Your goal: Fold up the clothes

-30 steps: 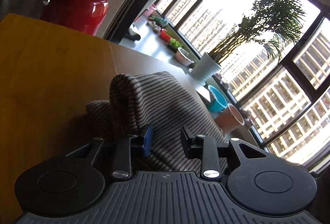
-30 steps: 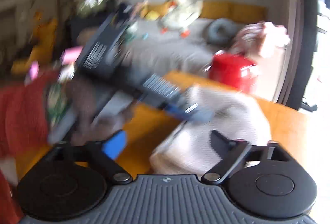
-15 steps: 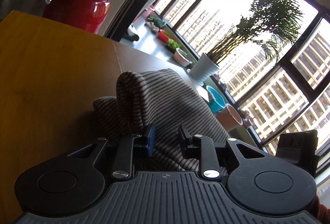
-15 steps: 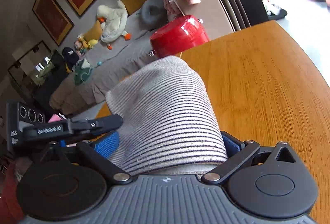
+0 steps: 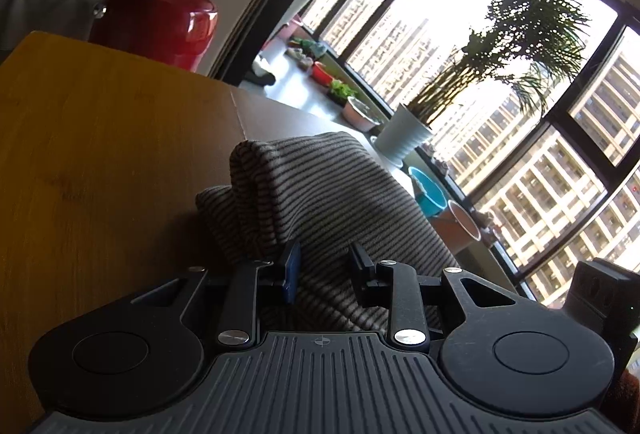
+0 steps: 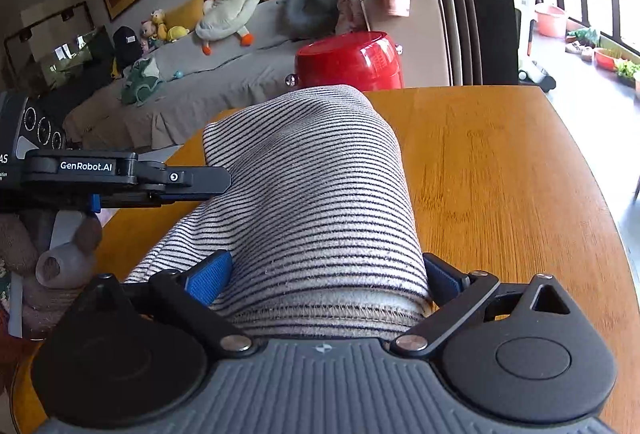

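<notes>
A striped garment [image 6: 312,190] is lying bunched on the wooden table [image 6: 512,186]. The right gripper [image 6: 326,276] is spreading its fingers [image 6: 208,276] wide around the near hemmed end of the garment, one finger at each side, the cloth filling the gap. The left gripper [image 5: 324,270] is holding its fingers [image 5: 291,268] narrowly parted with a fold of the garment [image 5: 304,190] running between them; whether they are pinching it cannot be told. A red pot [image 6: 348,60] is sitting beyond the table.
</notes>
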A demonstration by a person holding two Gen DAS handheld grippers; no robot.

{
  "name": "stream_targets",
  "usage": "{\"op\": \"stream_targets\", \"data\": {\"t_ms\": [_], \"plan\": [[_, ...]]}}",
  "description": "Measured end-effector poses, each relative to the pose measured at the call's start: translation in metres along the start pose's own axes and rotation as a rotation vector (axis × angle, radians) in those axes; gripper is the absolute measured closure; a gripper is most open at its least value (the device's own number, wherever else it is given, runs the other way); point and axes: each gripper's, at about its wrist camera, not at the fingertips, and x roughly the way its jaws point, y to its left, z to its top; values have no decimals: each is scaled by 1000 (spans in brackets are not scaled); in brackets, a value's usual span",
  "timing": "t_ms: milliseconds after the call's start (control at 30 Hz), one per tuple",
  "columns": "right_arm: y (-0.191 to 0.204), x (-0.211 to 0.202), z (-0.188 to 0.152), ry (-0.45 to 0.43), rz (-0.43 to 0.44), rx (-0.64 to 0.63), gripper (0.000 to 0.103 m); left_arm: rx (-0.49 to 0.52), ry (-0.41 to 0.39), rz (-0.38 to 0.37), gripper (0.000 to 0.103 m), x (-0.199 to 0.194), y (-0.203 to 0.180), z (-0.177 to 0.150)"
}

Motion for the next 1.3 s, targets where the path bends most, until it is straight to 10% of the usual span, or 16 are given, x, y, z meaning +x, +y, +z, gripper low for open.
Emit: {"op": "stream_targets", "data": {"t_ms": [233, 400, 667, 833, 1167, 1300], "plan": [[20, -1, -5, -15, -68, -58, 0, -25, -16, -7, 72, -6, 3, -1], [34, -6, -16, -79, -150, -151, 0, -21, -74, 11, 41, -38, -13, -3], [46, -31, -5, -181, -29, -247, 0, 8, 17, 112, 49, -17, -19, -14], [68, -9, -27, -162, -145, -424, 0, -1, -86, 105, 56, -31, -23, 14], [20, -34, 37, -169, 195, -206, 0, 89, -16, 174, 79, 18, -23, 41], [-35, -14, 82, -170, 187, 0, 9, 58, -2, 146, 86, 27, -2, 38]]}}
